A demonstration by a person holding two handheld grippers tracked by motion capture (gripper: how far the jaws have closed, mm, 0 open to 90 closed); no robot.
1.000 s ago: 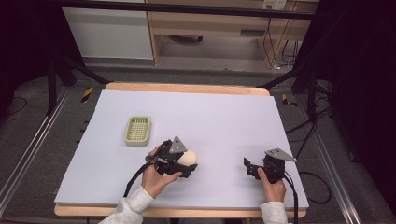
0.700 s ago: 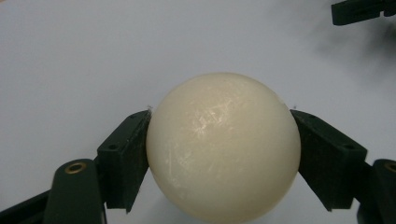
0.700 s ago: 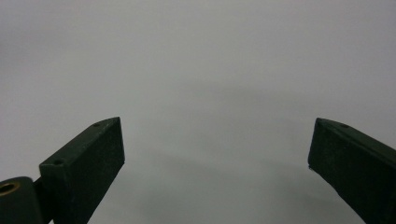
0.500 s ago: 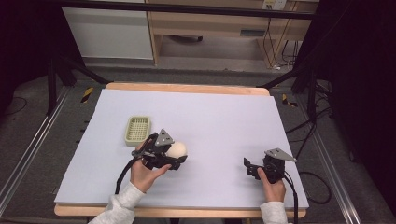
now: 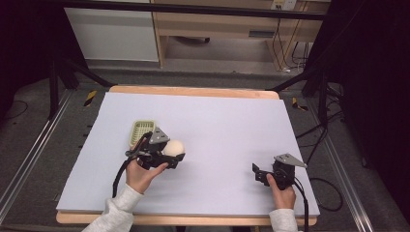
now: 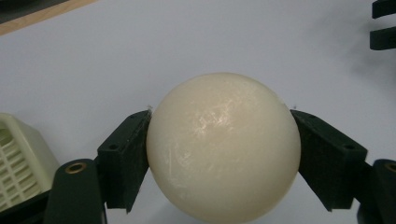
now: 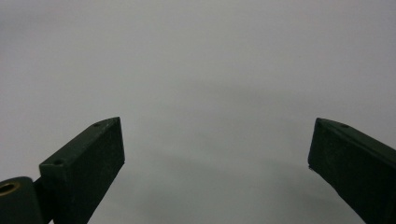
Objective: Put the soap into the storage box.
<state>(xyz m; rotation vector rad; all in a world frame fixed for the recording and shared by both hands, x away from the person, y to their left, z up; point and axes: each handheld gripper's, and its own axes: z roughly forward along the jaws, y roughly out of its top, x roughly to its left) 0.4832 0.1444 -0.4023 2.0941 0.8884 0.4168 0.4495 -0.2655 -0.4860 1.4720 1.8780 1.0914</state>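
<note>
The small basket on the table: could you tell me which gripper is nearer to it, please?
Left. The left gripper, shut on the ball, is right beside the basket, just to its right. The right gripper sits far across the table, near the front right corner.

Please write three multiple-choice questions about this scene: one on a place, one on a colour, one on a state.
1. Where is the small pale green plastic basket?
A. beside the left hand-held gripper
B. beside the right hand-held gripper
C. at the table's far edge

2. What colour is the smooth round ball?
A. red
B. cream
C. blue

3. How is the right hand-held gripper?
A. shut on the ball
B. open
C. shut on the basket

Answers: 1 A, the high view shows them adjacent. 2 B, the left gripper view shows cream. 3 B, its jaws stand apart, nothing between.
</note>
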